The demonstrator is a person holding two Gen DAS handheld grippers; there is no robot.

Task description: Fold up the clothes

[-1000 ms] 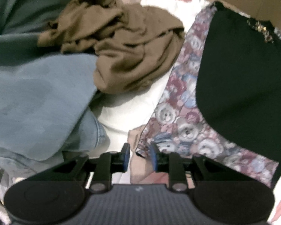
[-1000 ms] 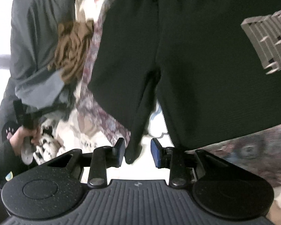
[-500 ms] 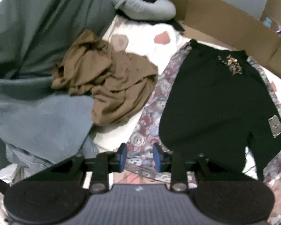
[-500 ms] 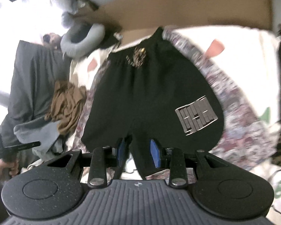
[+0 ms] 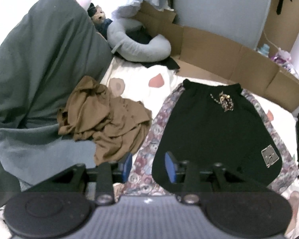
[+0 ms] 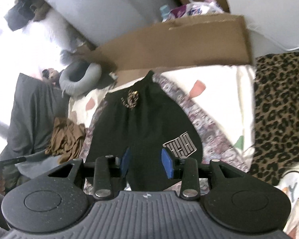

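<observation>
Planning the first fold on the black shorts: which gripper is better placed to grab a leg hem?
Right, probably. The right gripper hangs over a shorts leg; the left gripper sits off their edge, over floral fabric. Both jaws are empty.

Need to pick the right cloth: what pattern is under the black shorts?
A teddy-bear print in maroon, grey and blue; clearest in the left wrist view.

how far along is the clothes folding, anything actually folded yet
Done: the black shorts with a grey patch lie spread flat on the bear-print cloth, unfolded. In hand: nothing; the left gripper and right gripper hang above the shorts, jaws just opened, nothing between them. Left: folding the shorts, then the crumpled brown garment and the grey-blue garment.
</observation>
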